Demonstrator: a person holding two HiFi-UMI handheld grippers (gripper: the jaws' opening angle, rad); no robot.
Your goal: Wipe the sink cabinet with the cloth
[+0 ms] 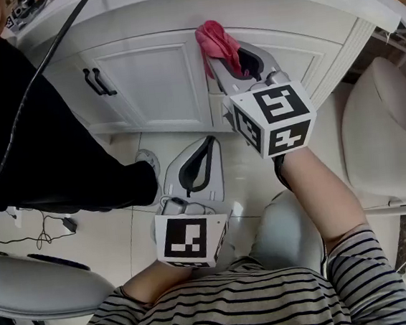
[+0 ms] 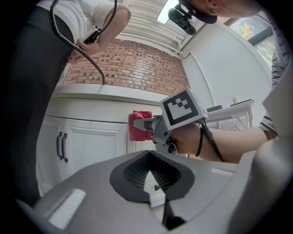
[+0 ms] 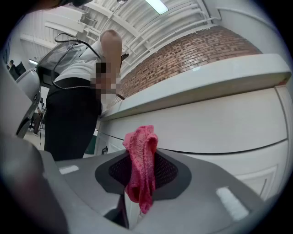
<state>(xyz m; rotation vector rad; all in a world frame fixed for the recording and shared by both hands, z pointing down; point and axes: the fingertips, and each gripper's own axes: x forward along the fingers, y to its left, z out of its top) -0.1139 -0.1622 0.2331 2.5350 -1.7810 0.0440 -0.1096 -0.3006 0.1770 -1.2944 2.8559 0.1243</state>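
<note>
A pink cloth [image 1: 218, 42] hangs bunched between the jaws of my right gripper [image 1: 230, 61], which is shut on it. The cloth [image 3: 141, 164] sits at the upper front of the white sink cabinet [image 3: 219, 123], just under the countertop lip, touching or nearly touching the panel. My left gripper [image 1: 202, 167] is lower and nearer to me, over the floor tiles, shut with nothing in it. In the left gripper view the cloth [image 2: 138, 125] and the right gripper [image 2: 153, 128] show ahead against the cabinet [image 2: 91, 141]. The left gripper [image 2: 151, 180] points at the cabinet from a distance.
A person in black trousers [image 1: 35, 140] stands close on the left beside the cabinet doors with dark handles [image 1: 97, 81]. A white toilet [image 1: 384, 132] is at the right. Cables [image 1: 44, 232] lie on the floor at the left. A white rounded object [image 1: 35, 284] is lower left.
</note>
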